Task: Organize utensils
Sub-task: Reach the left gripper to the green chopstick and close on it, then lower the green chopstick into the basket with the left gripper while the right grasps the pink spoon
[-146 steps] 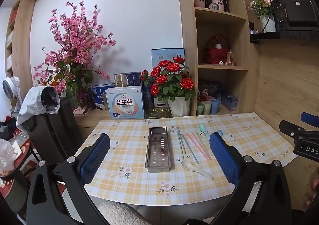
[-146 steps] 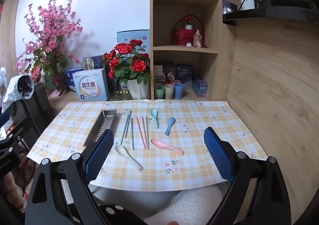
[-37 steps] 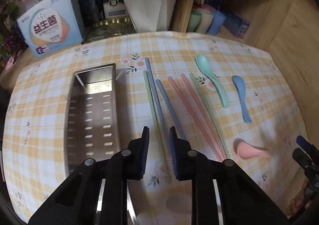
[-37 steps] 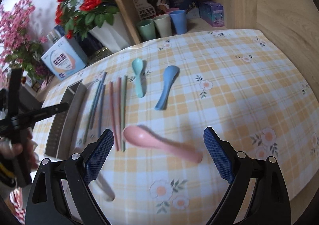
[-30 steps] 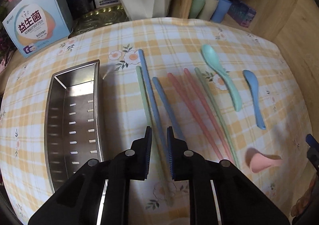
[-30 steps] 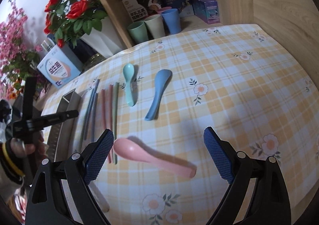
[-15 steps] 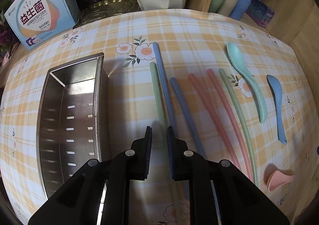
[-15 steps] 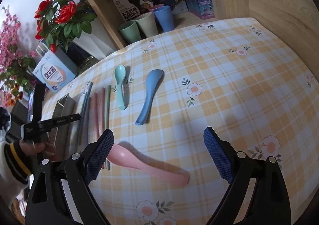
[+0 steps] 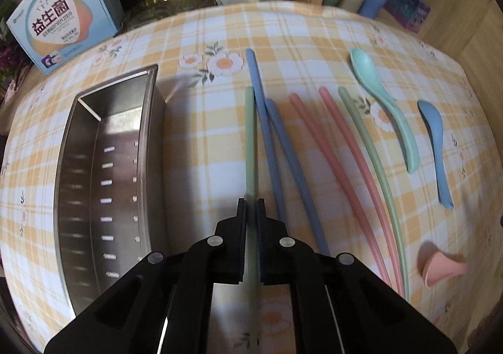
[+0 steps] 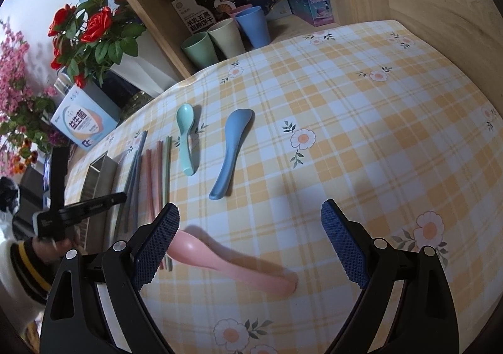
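Pale green plastic chopstick [image 9: 250, 146] lies on the checked desk [image 9: 201, 140], pinched by the left tool [image 9: 251, 208], whose jaws have just closed. Perforated steel tray [image 9: 94, 184] sits at nine o'clock. Right tool [image 10: 250, 228] gapes wide, holding nothing, over a pink spoon [image 10: 232, 263].

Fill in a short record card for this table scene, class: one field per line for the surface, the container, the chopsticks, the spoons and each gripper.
surface: yellow checked tablecloth with flower prints
container: empty steel tray, at the left of the utensils
chopsticks: two green, two blue, two pink, lying side by side
spoons: teal spoon, blue spoon, pink spoon
left gripper: has just closed on the leftmost green chopstick
right gripper: open, either side of the pink spoon, holding nothing
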Demonstrator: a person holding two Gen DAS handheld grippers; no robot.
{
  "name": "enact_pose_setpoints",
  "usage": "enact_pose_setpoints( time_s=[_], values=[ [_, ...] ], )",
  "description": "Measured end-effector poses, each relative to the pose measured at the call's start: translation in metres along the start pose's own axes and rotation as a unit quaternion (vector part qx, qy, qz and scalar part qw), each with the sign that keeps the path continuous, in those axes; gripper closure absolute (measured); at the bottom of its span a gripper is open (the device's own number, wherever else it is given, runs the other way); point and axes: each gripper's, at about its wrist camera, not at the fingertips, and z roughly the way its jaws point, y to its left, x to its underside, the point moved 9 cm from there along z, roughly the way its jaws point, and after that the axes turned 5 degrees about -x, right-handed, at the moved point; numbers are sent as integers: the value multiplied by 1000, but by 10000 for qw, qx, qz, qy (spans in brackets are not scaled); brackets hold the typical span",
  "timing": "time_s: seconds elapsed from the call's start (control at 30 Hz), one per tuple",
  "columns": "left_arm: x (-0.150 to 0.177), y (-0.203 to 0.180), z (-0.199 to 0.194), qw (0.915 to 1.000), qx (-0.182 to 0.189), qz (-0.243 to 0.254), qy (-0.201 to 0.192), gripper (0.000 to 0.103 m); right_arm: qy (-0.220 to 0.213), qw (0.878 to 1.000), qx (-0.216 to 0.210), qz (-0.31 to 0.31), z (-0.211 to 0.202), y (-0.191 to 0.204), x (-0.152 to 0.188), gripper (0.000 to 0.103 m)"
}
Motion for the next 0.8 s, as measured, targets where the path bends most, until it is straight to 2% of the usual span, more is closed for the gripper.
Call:
enact_pose_setpoints(
  time_s=[0.07,0.13,0.3,0.43,0.6,0.67,0.7,0.73,0.77,0.8],
  values=[
    [3,4,-1,9999,-5,-71,112,97,108,9998,16,-138,2,1,5,14],
    [6,7,-7,10000,-73,25,-17,97,235,9993,64,-279,4,1,11,14],
    [21,5,-23,9998,146,32,-135,97,393,9979,132,-488,2,-1,25,14],
    [31,0,-41,9992,203,105,-340,97,593,9947,-121,-828,8,4,40,14],
    [37,-1,-61,9980,376,53,-512,97,817,9776,-220,-1926,16,29,52,14],
    [40,1,-70,9973,446,20,-586,97,1028,9647,-293,-2408,22,41,59,15],
    [42,3,-75,9969,473,14,-627,97,1196,9579,-285,-2596,27,45,64,19],
    [44,3,-78,9966,506,15,-657,97,1318,9515,-194,-2772,32,45,67,29],
    [45,4,-82,9962,545,23,-686,97,1428,9470,-105,-2876,38,44,69,42],
    [48,6,-86,9956,579,34,-736,97,1523,9446,-39,-2909,42,42,71,48]
  ],
)
